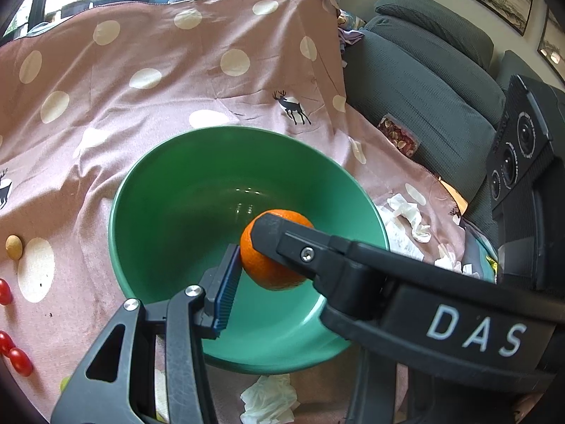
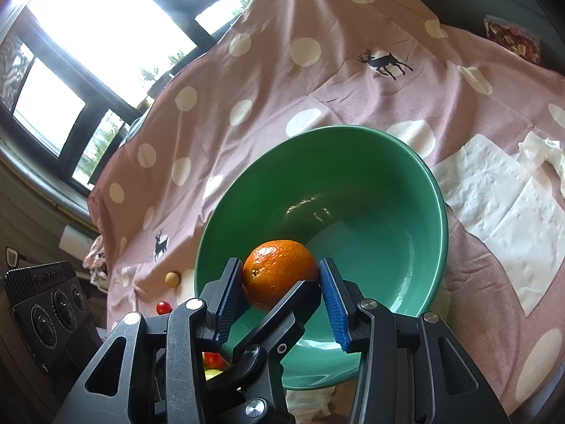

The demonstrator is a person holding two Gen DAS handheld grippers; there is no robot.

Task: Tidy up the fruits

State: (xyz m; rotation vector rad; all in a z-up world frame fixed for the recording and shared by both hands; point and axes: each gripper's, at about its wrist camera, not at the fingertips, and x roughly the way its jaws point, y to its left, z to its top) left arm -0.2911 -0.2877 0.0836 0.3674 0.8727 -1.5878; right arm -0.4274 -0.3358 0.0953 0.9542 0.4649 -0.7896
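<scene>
The right claw (image 2: 280,275) pinches a round orange mandarin (image 2: 279,268) low over the glossy green round bowl (image 2: 353,129), likely so it drops gently. The left claw (image 1: 272,268) touches it with one pad; whether it grips, I cannot tell.

Green bowl (image 1: 148,183) at frame centre on a pink dotted cloth (image 1: 141,70). Orange (image 1: 268,268) is over the bowl's lower right. The left gripper (image 1: 252,265) has its blue pad (image 1: 226,282) against the orange's left side. A black finger (image 1: 282,236) from the right crosses the orange's top. Red tomatoes (image 1: 19,362) at lower left edge.
</scene>
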